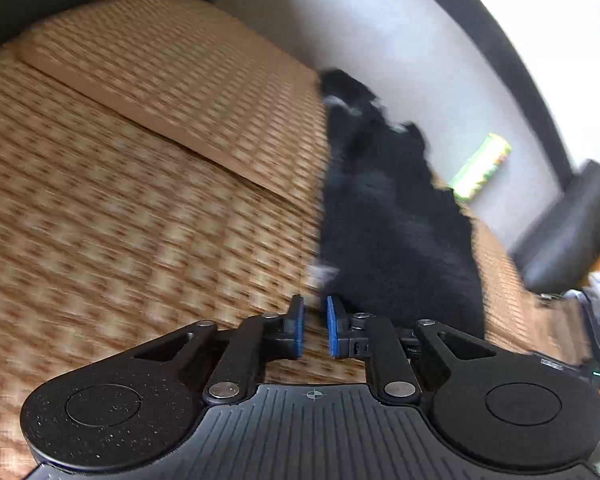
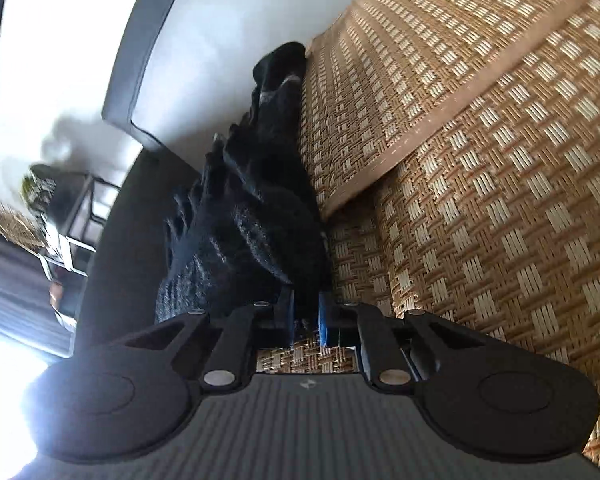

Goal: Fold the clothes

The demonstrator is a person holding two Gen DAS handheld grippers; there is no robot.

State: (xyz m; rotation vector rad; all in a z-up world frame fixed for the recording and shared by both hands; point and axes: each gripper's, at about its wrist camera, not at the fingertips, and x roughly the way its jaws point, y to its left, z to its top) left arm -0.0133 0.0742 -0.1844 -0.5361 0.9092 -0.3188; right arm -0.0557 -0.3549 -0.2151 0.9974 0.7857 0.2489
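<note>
the right gripper (image 2: 305, 320) was clamped on the near edge of the black garment (image 2: 256, 216), the dark cloth pinched between its blue pads at lower centre of the right wrist view. the left gripper (image 1: 314, 326) held nothing: its jaws stood a narrow gap apart, with woven mat showing between the pads (image 1: 331, 330), and the garment (image 1: 388, 220) lay just beyond and to the right of its tips.

the step in hand looked like gathering a second edge to make a fold. to do it well, the left gripper would want to take the cloth at a matching edge, bite only the layers meant to move, and keep the fabric taut between the two grips so no crease sets crooked.

the garment lay rumpled along the edge of a woven straw mat (image 2: 500, 220), with a matching woven cushion (image 2: 420, 60) at upper right. a grey padded surface (image 1: 400, 40) ran behind. a green patterned object (image 1: 482, 166) lay at right of the left wrist view, too blurred to identify.
</note>
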